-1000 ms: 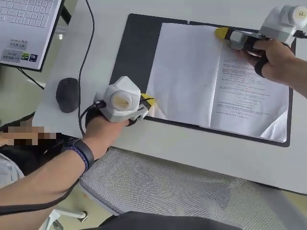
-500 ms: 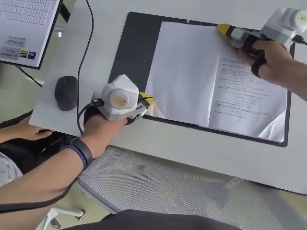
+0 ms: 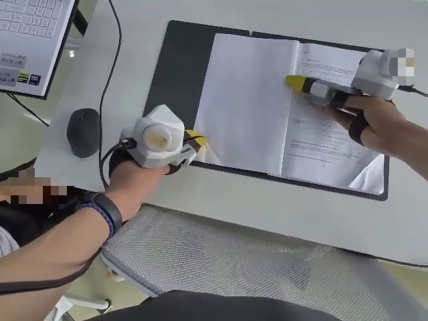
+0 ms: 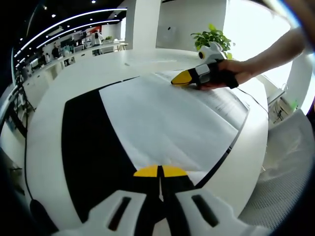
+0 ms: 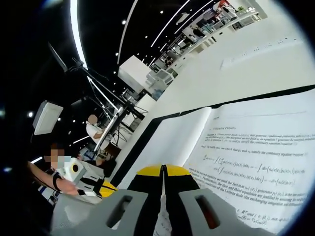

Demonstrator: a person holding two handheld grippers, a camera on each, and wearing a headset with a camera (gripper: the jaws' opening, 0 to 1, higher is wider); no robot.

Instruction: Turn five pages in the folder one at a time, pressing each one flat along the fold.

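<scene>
A black folder (image 3: 177,67) lies open on the white desk, with a blank turned page (image 3: 247,100) on the left and a printed page (image 3: 321,144) on the right. My right gripper (image 3: 294,82) is shut, its yellow tips resting on the fold about a third of the way down from the top. In the right gripper view the shut tips (image 5: 162,170) sit where the blank page (image 5: 167,147) meets the printed page (image 5: 266,147). My left gripper (image 3: 195,141) is shut and rests on the blank page's near left corner; its tips (image 4: 160,171) lie on that page (image 4: 162,118).
A laptop (image 3: 33,40) stands at the far left, with a dark mouse (image 3: 82,132) and a black cable (image 3: 110,60) between it and the folder. A grey mesh chair (image 3: 227,261) sits below the desk's near edge. A potted plant (image 4: 211,37) stands beyond the folder.
My right gripper has slid down the fold from the folder's top edge toward me. The left gripper has stayed on the page corner. The head camera has shifted a little.
</scene>
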